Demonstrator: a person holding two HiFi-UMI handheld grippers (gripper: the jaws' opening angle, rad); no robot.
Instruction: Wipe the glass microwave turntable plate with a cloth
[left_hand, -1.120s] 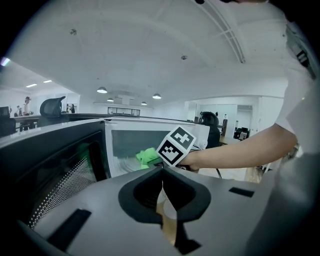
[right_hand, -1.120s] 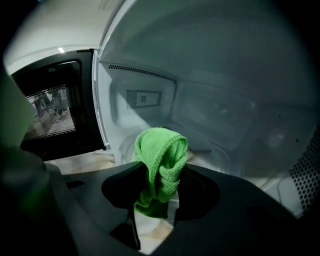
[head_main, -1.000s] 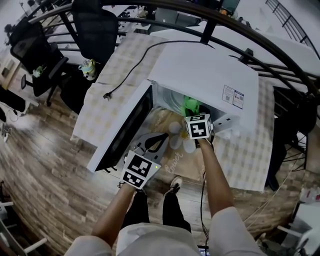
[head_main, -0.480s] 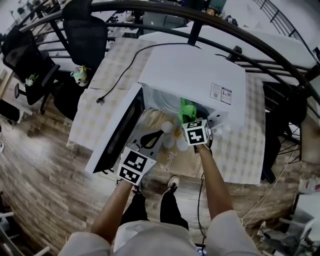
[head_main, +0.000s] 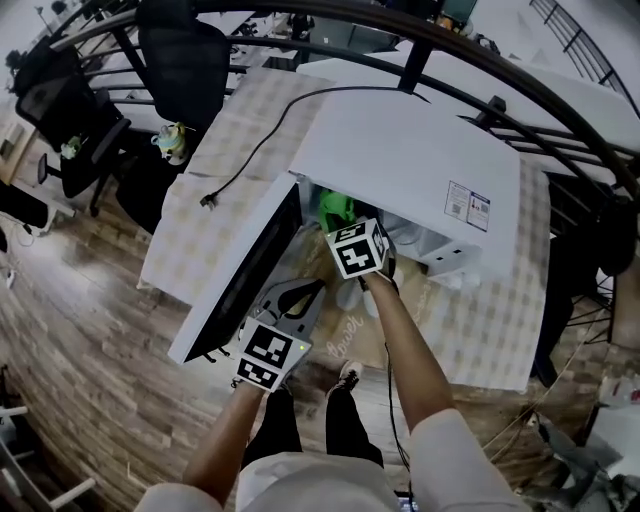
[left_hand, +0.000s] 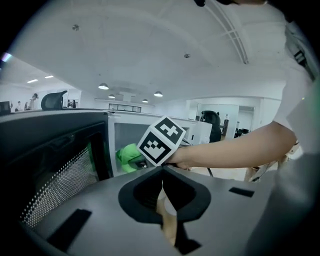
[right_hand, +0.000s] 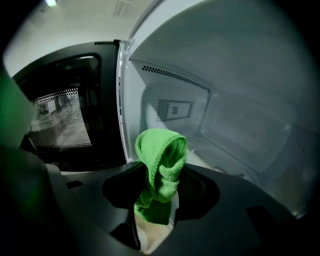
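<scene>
1. Head view: the microwave (head_main: 410, 150) sits on a checked table (head_main: 230, 170) with its door (head_main: 245, 275) swung wide to the left. The right gripper (head_main: 342, 222) reaches into the opening with the green cloth (head_main: 335, 205) leading, likely so the cloth meets the plate first.
2. Right gripper view: the jaws are clamped on the cloth's middle. A folded wad stands up past the tips and should serve as a wiping pad.
3. Left gripper (head_main: 314, 290): it sits low beside the door, outside the oven. The left gripper view shows its jaws pressed together with nothing between them. It looks parked out of the way.
4. Turntable plate (right_hand: 205, 161): the oven's top hides it from the head view. Only the right gripper view looks inside, where a pale patch with a curved edge on the cavity floor is probably the plate. No contact with the cloth is visible.
5. Left gripper view: it alone gives a side-on look, with the cloth just inside the oven mouth.
</scene>
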